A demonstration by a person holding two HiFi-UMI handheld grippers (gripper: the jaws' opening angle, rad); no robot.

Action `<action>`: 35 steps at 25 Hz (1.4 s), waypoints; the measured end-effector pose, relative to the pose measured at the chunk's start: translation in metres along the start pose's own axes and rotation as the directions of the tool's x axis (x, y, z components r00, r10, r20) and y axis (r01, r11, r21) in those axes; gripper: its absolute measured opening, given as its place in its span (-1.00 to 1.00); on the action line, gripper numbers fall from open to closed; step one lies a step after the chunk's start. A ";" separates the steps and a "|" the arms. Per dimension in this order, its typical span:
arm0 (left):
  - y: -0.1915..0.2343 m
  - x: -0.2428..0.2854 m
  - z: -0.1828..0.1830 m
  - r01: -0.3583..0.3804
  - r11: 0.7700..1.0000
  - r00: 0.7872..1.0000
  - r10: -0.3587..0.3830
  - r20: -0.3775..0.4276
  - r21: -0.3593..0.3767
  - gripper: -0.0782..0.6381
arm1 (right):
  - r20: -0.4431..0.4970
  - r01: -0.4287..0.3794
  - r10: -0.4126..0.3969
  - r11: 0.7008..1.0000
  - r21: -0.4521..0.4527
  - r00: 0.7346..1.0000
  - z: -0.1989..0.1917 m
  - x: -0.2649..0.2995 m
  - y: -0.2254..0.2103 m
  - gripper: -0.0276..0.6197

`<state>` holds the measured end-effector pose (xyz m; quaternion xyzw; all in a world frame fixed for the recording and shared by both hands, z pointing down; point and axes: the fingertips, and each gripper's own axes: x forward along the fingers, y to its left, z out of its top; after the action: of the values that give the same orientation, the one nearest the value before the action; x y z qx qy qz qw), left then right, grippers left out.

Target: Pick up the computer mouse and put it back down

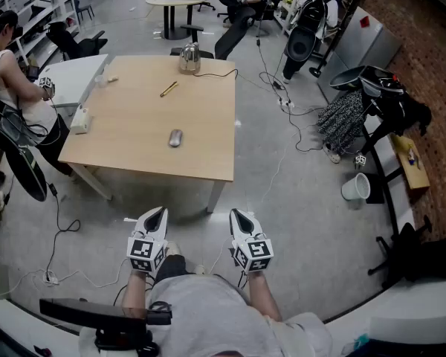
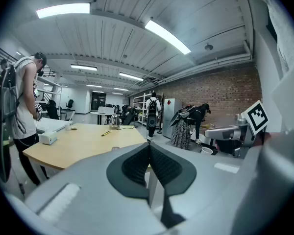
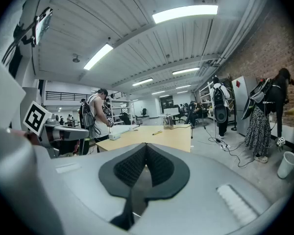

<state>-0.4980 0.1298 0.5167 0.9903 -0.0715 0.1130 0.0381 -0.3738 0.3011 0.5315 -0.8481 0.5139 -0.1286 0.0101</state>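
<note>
Here we are, standing back from the light wooden table (image 1: pixel 208 162), both tools held low in front of us. The left gripper (image 1: pixel 158 211) has its dark ribbed pads pressed together with nothing between them, and the right gripper (image 1: pixel 238 214) is the same, closed up and empty. The small silver-grey oval computer mouse (image 1: pixel 175 137) lies flat on the near half of the tabletop, well apart from both tools: roughly twelve o'clock from the left one, about eleven o'clock from the right.

So, as we judge it, we are at the reach-in. To do it well we should spread the jaws of the chosen gripper before it crosses the near table edge, come in low, and straddle the mouse across its narrow sides (that smooth rounded shell looks likely to squirt out of a skewed pinch). Then close gently, lift only a little, and set it down level. The metal kettle (image 1: pixel 189 58) and yellow pen (image 1: pixel 169 88) at twelve o'clock beyond the mouse look safely out of the way
</note>
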 end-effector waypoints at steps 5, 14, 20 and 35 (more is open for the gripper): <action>-0.004 0.001 0.004 0.000 1.000 1.000 0.000 -0.003 0.022 -0.73 | 0.042 0.013 -0.014 1.000 0.020 0.999 0.009 -0.007 -0.005 -0.90; -0.014 0.012 0.009 0.013 0.999 1.000 -0.013 0.000 0.035 -0.73 | 0.038 0.022 -0.023 0.999 0.031 0.999 0.006 -0.011 -0.016 -0.90; -0.013 0.022 0.004 0.020 0.999 1.000 -0.019 -0.025 0.033 -0.73 | 0.021 0.021 -0.022 0.999 0.042 1.000 0.001 -0.005 -0.021 -0.89; 0.017 0.094 0.019 0.030 0.999 0.999 -0.029 -0.037 0.017 -0.73 | 0.000 0.013 -0.013 0.999 0.036 1.000 0.017 0.055 -0.053 -0.89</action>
<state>-0.4057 0.0993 0.5208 0.9893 -0.0550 0.1314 0.0323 -0.2995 0.2768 0.5345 -0.8510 0.5061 -0.1377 0.0244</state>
